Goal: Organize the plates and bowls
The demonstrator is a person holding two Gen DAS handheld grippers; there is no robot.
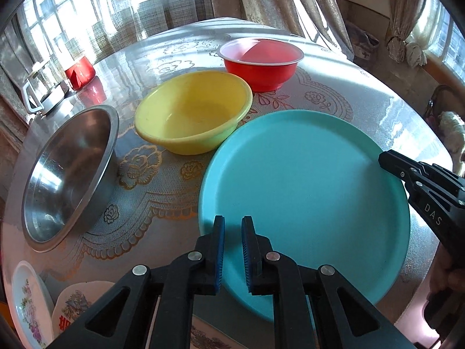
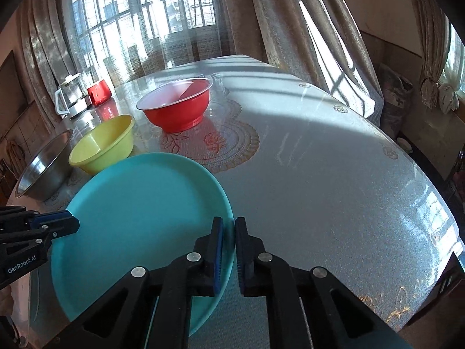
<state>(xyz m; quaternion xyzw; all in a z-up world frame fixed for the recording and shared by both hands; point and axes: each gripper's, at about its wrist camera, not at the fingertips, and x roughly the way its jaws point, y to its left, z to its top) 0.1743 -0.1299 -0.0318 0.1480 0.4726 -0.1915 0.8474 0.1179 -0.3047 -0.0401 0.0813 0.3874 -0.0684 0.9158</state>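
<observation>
A large teal plate (image 1: 305,192) lies on the table, also in the right wrist view (image 2: 139,221). My right gripper (image 2: 229,232) is shut on the plate's right rim; it shows at the plate's right edge in the left wrist view (image 1: 386,160). My left gripper (image 1: 233,232) hovers at the plate's near left rim with a narrow gap between its pads; whether it grips the rim is unclear. It shows at the plate's left edge in the right wrist view (image 2: 72,224). Behind stand a yellow bowl (image 1: 191,113), a red bowl (image 1: 261,64) and a steel bowl (image 1: 69,174).
Two patterned plates (image 1: 29,305) lie at the near left table edge. A glass jug (image 2: 69,96) and a red container (image 2: 99,91) stand at the far left. The lace-patterned table (image 2: 319,160) spreads to the right of the plate.
</observation>
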